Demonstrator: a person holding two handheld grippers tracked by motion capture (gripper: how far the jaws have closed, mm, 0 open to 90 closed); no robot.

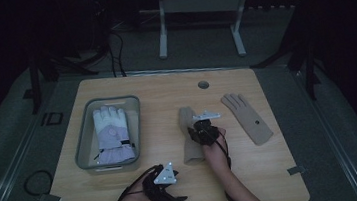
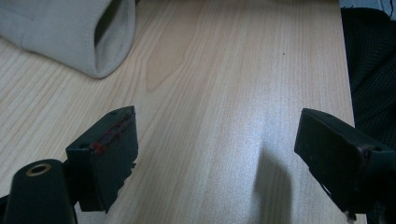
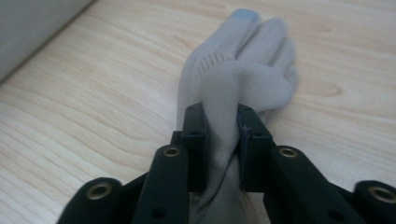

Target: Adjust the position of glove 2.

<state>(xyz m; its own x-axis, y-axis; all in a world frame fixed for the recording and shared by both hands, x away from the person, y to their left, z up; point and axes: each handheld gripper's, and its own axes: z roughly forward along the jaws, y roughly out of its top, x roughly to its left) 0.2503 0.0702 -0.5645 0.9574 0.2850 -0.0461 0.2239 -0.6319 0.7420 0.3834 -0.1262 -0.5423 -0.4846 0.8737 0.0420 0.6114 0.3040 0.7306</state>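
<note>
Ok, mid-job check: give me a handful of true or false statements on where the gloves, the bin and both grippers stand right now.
1. The right gripper is clamped on a fold of the beige glove. True.
2. The left gripper holds a glove. False: its jaws stand open over bare table, nothing between them.
3. A white glove lies inside the grey bin. True.
4. The second beige glove lies in the bin too. False: it lies flat on the table, to the right of the right gripper.
5. The bin stands at the table's right side. False: it stands at the left.
</note>
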